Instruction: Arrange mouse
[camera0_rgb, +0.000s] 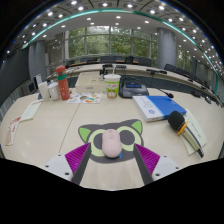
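Note:
A pale pink mouse (111, 146) rests on a cat-shaped mouse mat (110, 133) with a light green face and black ears, on the pale table. My gripper (112, 162) is open. Its purple pads (76, 157) stand to either side of the mouse, with a gap on each side. The mouse sits between the fingers, near their tips, resting on the mat.
Beyond the mat stand a white cup (112, 85), an orange bottle (63, 83) and a dark box (133, 89). A blue notebook (158, 106) and a black and yellow tool (178, 122) lie to the right. Papers (28, 112) lie to the left.

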